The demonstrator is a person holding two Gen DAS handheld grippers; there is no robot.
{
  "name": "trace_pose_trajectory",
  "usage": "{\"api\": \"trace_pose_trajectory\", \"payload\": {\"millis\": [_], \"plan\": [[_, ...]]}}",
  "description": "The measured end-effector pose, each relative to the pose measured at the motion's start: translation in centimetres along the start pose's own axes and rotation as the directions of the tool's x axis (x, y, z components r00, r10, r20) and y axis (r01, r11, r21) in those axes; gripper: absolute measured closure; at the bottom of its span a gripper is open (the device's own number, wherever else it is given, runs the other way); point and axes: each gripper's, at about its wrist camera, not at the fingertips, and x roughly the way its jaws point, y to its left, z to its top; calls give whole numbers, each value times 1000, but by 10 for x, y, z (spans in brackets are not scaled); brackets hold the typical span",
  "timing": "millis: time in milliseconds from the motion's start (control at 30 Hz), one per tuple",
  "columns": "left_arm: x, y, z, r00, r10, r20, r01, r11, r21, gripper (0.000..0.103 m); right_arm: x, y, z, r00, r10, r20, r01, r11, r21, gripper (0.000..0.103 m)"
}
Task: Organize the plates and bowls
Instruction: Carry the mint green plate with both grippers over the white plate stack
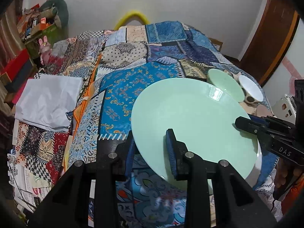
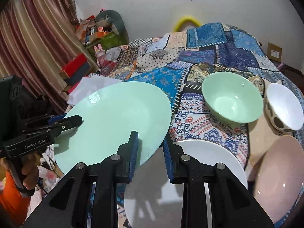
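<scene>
The mint-green plate is off the patchwork cloth, tilted, carried by both grippers at opposite sides of its rim. The left gripper is clenched on the plate's near-left rim: in its own view one blue-padded finger lies on the plate's upper face while the other sits under the rim against the underside. The right gripper is likewise clamped on the plate's opposite rim: in its own view the left pad rests on the top face and the right pad sits below the edge. In each wrist view the other gripper's black fingers reach in from the side and pinch the rim, with a hand in an orange sleeve below the left one.

Directly beneath the lifted plate's right side lies a white plate, flat on the cloth near its front edge. Just right of that, at the front right corner, a pink plate leans up. Behind the white plate, toward the right edge, stands a mint-green bowl, upright, and close beside it on the right a white bowl with dark spots. At the cloth's left edge lies a folded white sheet.
</scene>
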Motion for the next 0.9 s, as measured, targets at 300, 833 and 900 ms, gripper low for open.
{"api": "trace_pose_trajectory", "payload": {"millis": [300, 833, 900], "plan": [[-22, -28, -8, 999, -28, 26, 27, 999, 20, 72, -32, -11, -12, 999, -7, 48, 6, 1000, 20, 79], [-21, -72, -23, 997, -77, 18, 76, 995, 58, 72, -60, -39, -39, 996, -52, 69, 47, 996, 74, 79], [-17, -76, -24, 996, -87, 4, 87, 995, 57, 72, -62, -42, -43, 996, -51, 70, 45, 995, 86, 79]]}}
